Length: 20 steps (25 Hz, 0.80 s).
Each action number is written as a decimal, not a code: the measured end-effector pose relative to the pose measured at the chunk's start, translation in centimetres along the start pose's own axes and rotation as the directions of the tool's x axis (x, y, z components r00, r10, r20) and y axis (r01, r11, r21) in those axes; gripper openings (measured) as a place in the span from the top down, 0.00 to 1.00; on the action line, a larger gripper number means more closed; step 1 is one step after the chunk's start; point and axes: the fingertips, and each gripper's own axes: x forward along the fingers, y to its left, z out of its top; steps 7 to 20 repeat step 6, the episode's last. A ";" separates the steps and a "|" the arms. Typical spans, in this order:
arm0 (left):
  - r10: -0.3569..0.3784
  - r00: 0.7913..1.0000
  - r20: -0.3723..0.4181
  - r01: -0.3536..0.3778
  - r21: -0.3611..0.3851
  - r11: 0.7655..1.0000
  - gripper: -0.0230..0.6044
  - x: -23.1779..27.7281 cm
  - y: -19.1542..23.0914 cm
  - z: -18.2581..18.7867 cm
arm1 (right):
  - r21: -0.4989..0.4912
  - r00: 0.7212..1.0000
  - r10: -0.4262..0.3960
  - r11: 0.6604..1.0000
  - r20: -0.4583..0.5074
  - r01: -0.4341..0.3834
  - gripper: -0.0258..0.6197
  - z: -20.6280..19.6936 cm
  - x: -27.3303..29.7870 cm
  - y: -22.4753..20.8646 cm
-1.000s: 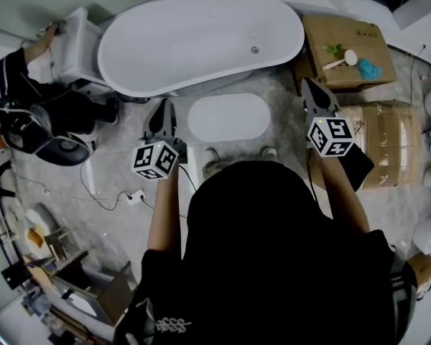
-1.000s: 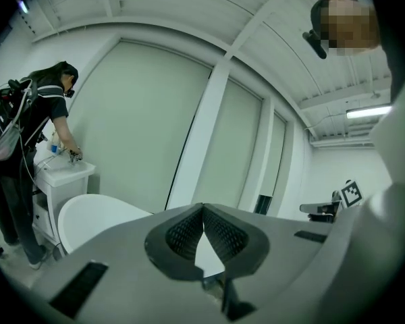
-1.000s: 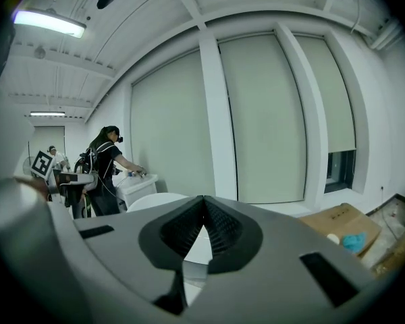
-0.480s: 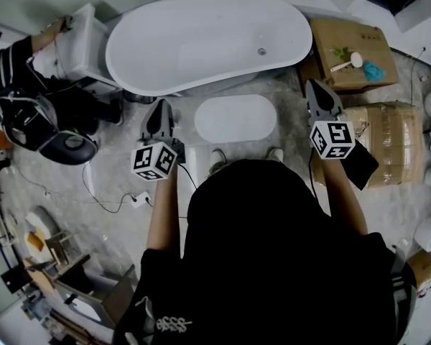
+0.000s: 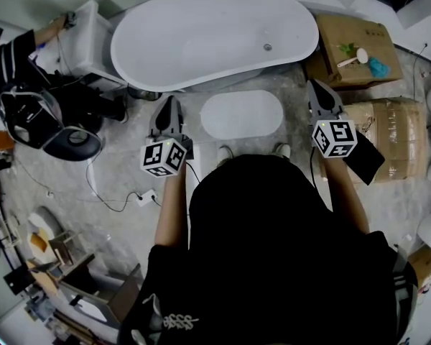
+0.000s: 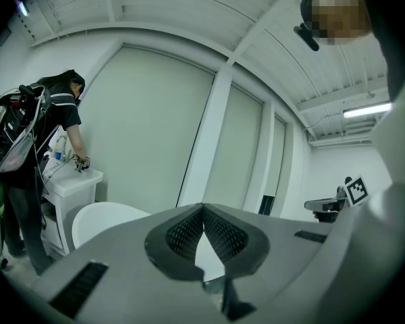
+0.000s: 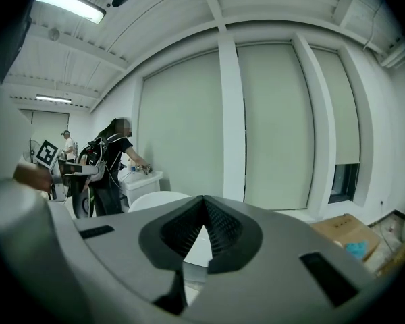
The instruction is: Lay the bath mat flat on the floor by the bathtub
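Bath mat (image 5: pixel 241 115) stayed flat by the bathtub (image 5: pixel 214 40); left gripper (image 5: pixel 171 102) and right gripper (image 5: pixel 315 86) kept their fingers pressed together, empty. Job looked done.

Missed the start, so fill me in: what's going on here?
A person stands by the bathtub with a gripper in each hand. The bath mat lies flat on the floor beside the tub, at their feet. The left gripper and right gripper are both shut and empty, held to either side of it.
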 end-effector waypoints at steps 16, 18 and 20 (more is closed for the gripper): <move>-0.024 1.000 -0.004 0.024 -0.011 1.000 0.93 -0.4 1.3 0.3 | 0.001 1.000 -0.015 1.000 0.018 0.015 0.93 0.5 1.2 1.5; -0.024 1.000 -0.004 0.024 -0.011 1.000 0.93 -0.4 1.3 0.3 | 0.001 1.000 -0.015 1.000 0.018 0.015 0.93 0.5 1.2 1.5; -0.024 1.000 -0.004 0.024 -0.011 1.000 0.93 -0.4 1.3 0.3 | 0.001 1.000 -0.015 1.000 0.018 0.015 0.93 0.5 1.2 1.5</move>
